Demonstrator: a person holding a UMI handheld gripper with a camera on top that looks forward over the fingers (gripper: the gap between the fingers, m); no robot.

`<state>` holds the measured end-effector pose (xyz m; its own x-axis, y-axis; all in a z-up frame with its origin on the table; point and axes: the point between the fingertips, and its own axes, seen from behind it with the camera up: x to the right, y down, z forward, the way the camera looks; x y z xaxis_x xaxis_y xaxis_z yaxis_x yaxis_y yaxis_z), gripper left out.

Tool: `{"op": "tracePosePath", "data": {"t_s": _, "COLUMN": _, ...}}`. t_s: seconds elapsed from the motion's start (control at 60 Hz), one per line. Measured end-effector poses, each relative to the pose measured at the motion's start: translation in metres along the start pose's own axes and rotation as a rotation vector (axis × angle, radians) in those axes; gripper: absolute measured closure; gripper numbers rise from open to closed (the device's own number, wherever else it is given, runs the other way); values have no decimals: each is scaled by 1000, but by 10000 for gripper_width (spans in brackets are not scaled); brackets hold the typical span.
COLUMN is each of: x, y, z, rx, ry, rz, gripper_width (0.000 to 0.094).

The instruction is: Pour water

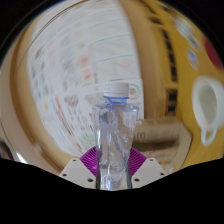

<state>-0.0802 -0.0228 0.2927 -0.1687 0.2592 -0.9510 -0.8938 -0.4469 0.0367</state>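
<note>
Between jaws: clear plastic water bottle [113,135] with blue cap, upright, pinched by gripper [113,168].
Beyond jaws, to one side: white mug [207,106].
Technique: grip needed firmness; tilt slowly toward mug.

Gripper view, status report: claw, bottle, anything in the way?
Claw shut on water bottle. Bottle upright, cap on, not pouring yet. White cup off to the side on the table; nothing in the way.
</note>
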Motion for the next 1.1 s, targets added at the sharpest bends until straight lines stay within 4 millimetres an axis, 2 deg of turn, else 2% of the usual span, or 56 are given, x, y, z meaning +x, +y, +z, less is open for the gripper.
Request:
{"op": "tracePosePath", "data": {"t_s": 0.05, "x": -14, "y": -4, "z": 1, "rx": -23, "ry": 37, "rz": -219, "gripper_width": 593}}
{"op": "tracePosePath", "data": {"t_s": 0.083, "x": -22, "y": -13, "z": -4, "rx": -27, "ry": 45, "rz": -363, "gripper_width": 593}}
{"op": "tracePosePath", "data": {"t_s": 0.117, "x": -36, "y": -18, "z": -1, "rx": -20, "ry": 69, "rz": -510, "gripper_width": 593}}
{"op": "tracePosePath", "data": {"t_s": 0.233, "x": -79, "y": -62, "z": -12, "rx": 41, "ry": 134, "rz": -966, "gripper_width": 593}}
{"op": "tracePosePath", "data": {"t_s": 0.25, "x": -81, "y": -74, "z": -16, "rx": 51, "ry": 142, "rz": -1029, "gripper_width": 594}}
{"op": "tracePosePath", "data": {"t_s": 0.317, "x": -89, "y": -101, "z": -27, "rx": 82, "ry": 213, "rz": -1252, "gripper_width": 594}}
{"op": "tracePosePath", "data": {"t_s": 0.367, "x": -86, "y": -122, "z": -37, "rx": 96, "ry": 280, "rz": -1398, "gripper_width": 593}}
{"op": "tracePosePath", "data": {"t_s": 0.433, "x": -67, "y": -154, "z": -53, "rx": 88, "ry": 385, "rz": -1559, "gripper_width": 595}}
{"op": "tracePosePath", "data": {"t_s": 0.483, "x": -45, "y": -174, "z": -67, "rx": 62, "ry": 466, "rz": -1636, "gripper_width": 594}}
{"op": "tracePosePath", "data": {"t_s": 0.533, "x": -17, "y": -191, "z": -82, "rx": 25, "ry": 539, "rz": -1673, "gripper_width": 595}}
{"op": "tracePosePath", "data": {"t_s": 0.55, "x": -3, "y": -199, "z": -81, "rx": 13, "ry": 550, "rz": -1679, "gripper_width": 594}}
{"op": "tracePosePath", "data": {"t_s": 0.65, "x": 57, "y": -217, "z": -110, "rx": -65, "ry": 661, "rz": -1671, "gripper_width": 594}}
{"op": "tracePosePath", "data": {"t_s": 0.733, "x": 102, "y": -231, "z": -121, "rx": -114, "ry": 721, "rz": -1672, "gripper_width": 593}}
{"op": "tracePosePath", "data": {"t_s": 0.833, "x": 139, "y": -235, "z": -129, "rx": -160, "ry": 747, "rz": -1636, "gripper_width": 593}}
{"op": "tracePosePath", "data": {"t_s": 0.933, "x": 167, "y": -239, "z": -138, "rx": -191, "ry": 780, "rz": -1623, "gripper_width": 582}}
{"op": "tracePosePath", "data": {"t_s": 1.033, "x": 163, "y": -240, "z": -141, "rx": -146, "ry": 761, "rz": -1621, "gripper_width": 576}}
{"op": "tracePosePath", "data": {"t_s": 1.1, "x": 162, "y": -238, "z": -140, "rx": -147, "ry": 761, "rz": -1616, "gripper_width": 452}}
